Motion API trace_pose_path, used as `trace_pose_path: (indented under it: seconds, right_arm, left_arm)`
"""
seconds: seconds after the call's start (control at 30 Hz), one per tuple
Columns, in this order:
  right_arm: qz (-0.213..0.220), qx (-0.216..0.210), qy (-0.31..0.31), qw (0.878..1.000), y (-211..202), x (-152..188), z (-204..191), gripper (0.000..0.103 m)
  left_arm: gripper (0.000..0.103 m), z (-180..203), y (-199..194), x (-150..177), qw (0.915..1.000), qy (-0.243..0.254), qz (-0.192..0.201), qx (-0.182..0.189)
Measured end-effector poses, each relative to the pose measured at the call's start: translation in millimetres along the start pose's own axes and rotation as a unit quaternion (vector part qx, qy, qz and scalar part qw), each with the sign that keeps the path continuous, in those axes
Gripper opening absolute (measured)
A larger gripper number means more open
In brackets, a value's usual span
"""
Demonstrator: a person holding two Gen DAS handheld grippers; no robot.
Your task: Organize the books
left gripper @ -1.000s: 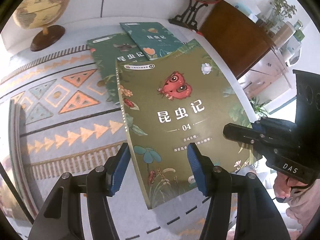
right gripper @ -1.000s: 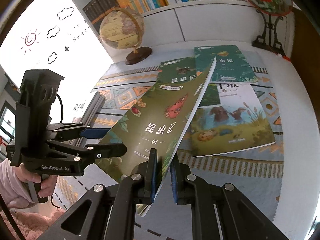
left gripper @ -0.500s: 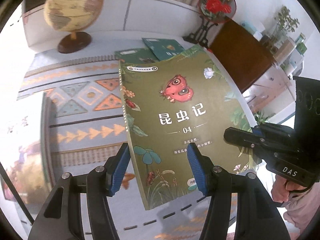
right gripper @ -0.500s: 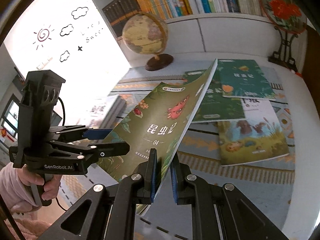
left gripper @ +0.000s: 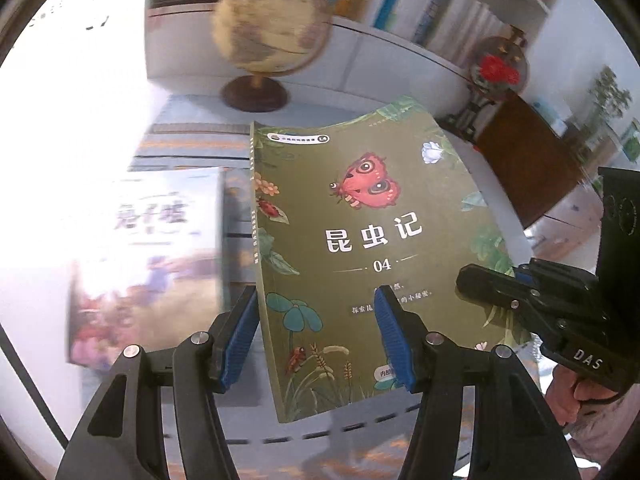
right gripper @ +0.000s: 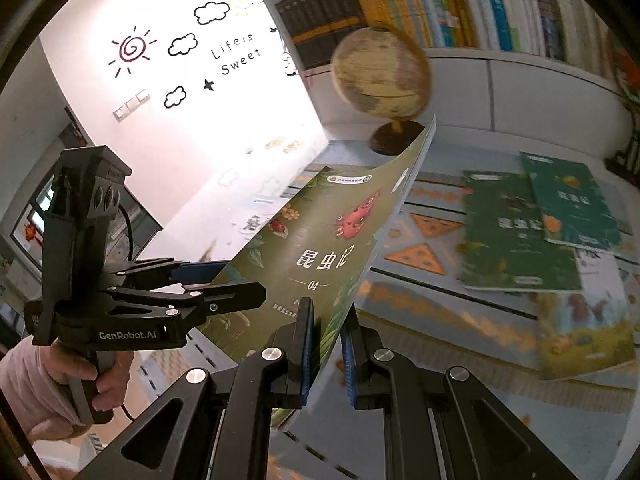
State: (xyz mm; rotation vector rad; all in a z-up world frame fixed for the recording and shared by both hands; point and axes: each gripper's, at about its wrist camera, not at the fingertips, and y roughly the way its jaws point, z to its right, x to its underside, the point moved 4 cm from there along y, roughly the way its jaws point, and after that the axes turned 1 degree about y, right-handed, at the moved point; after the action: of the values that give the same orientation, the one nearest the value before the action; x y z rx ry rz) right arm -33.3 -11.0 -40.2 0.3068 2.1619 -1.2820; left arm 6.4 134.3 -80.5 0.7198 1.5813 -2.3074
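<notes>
A: What's your right gripper doing?

B: It's pinching the olive book by its right edge, pads pressed together on the cover. You're holding the bk tilted in the air above the patterned mat, in front of the globe.

A: And your left gripper?

B: Fingers spread, sitting w/ the spine edge between them, not squeezing. Other books are lying flat on the mat.
</notes>
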Motion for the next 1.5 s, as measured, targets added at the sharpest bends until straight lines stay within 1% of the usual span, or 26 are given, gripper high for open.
trace_pose_path:
  seconds: [0.1,0.3,0.43,0.57,0.63,0.73,0.83,0.93,1.03,1.2,1.37,1.5]
  right_arm:
    - [-0.008,-0.01,0.001,1.0,19,-8,-18,0.012]
    - [-0.024,-0.031,-0.006,0.999,59,-21,-52,0.012]
    - [-0.043,-0.05,-0.004,0.998,90,-28,-70,0.012]
    - [-0.064,-0.053,-0.007,0.997,119,-32,-81,0.012]
    - [-0.073,-0.047,-0.009,0.996,131,-32,-87,0.012]
    - [-0.081,-0.039,-0.004,0.996,146,-31,-92,0.013]
    - [-0.094,-0.033,0.01,0.995,160,-25,-91,0.013]
    - [-0.111,-0.03,0.039,0.993,173,-17,-81,0.013]
    - [-0.128,-0.035,0.075,0.988,183,-8,-70,0.013]
    - [-0.133,-0.044,0.107,0.984,189,-4,-63,0.013]
    - [-0.142,-0.046,0.121,0.981,194,0,-62,0.015]
    - [-0.142,-0.055,0.134,0.979,194,3,-60,0.016]
  left_arm:
    - [0.055,-24,-9,-2,0.9997,-0.01,0.008,-0.021]
    - [0.055,-73,-20,1,0.9979,-0.046,0.013,-0.044]
    - [0.055,-104,-22,6,0.9957,-0.068,0.013,-0.061]
    - [0.055,-131,-15,10,0.9933,-0.091,0.003,-0.072]
    - [0.055,-142,-10,12,0.992,-0.1,-0.002,-0.078]
    - [0.055,-152,-3,15,0.9903,-0.104,-0.013,-0.091]
    - [0.055,-158,4,18,0.9884,-0.117,-0.02,-0.094]
    - [0.055,-164,11,23,0.9868,-0.126,-0.033,-0.097]
    - [0.055,-168,14,26,0.9851,-0.125,-0.039,-0.111]
    - [0.055,-176,16,22,0.9827,-0.135,-0.044,-0.119]
    - [0.055,-180,17,20,0.9802,-0.139,-0.05,-0.132]
    - [0.059,-181,20,19,0.9774,-0.142,-0.055,-0.147]
